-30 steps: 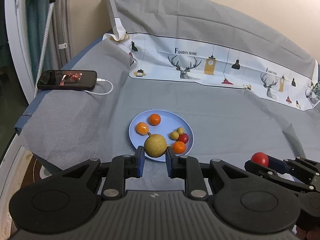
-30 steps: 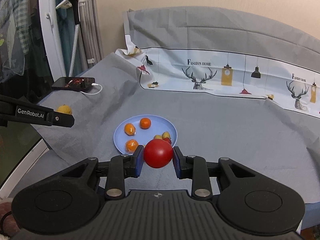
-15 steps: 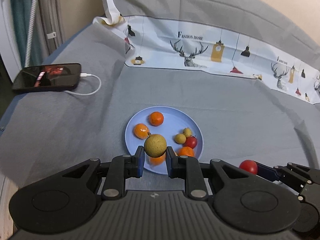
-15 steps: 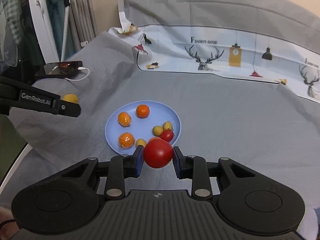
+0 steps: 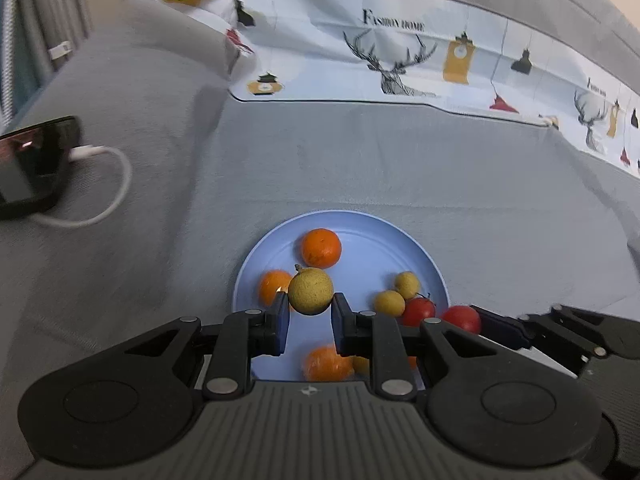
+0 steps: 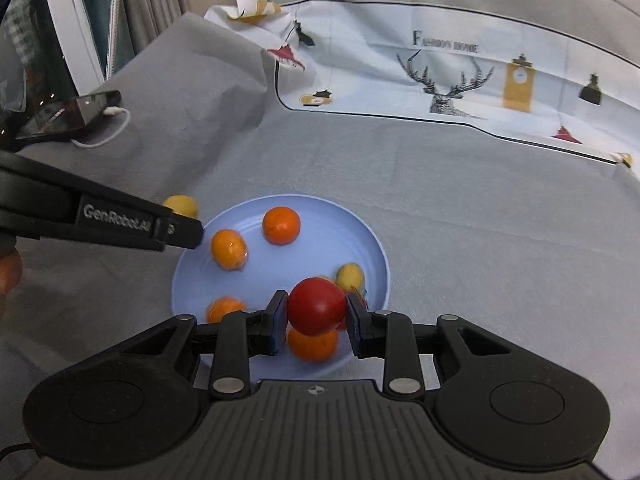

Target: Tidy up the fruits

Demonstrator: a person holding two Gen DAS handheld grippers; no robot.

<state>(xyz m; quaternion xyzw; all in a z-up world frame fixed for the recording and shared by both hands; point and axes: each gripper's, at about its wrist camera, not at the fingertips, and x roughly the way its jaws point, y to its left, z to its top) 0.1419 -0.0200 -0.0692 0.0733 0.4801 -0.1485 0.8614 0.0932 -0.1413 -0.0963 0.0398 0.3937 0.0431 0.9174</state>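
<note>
Both fruits over the blue plate.
We've got left gripper clamped on yellow fruit, right gripper on red tomato; probably sorting by colour.

The grey cloth under the plate looks matt and finely woven, with soft creases. Behind the plate, a printed band has a smoother, slightly shiny face. The plate itself is smooth pale-blue plastic with a dull sheen. The round yellow fruit in the left claw has a rough, dry, speckled skin; the tomato in the right claw is glossy and taut. The oranges on the plate show a pebbled, faintly shiny peel. Both claws are matt black plastic with bright metal rivets. Left of the plate, the phone is glossy glass
</note>
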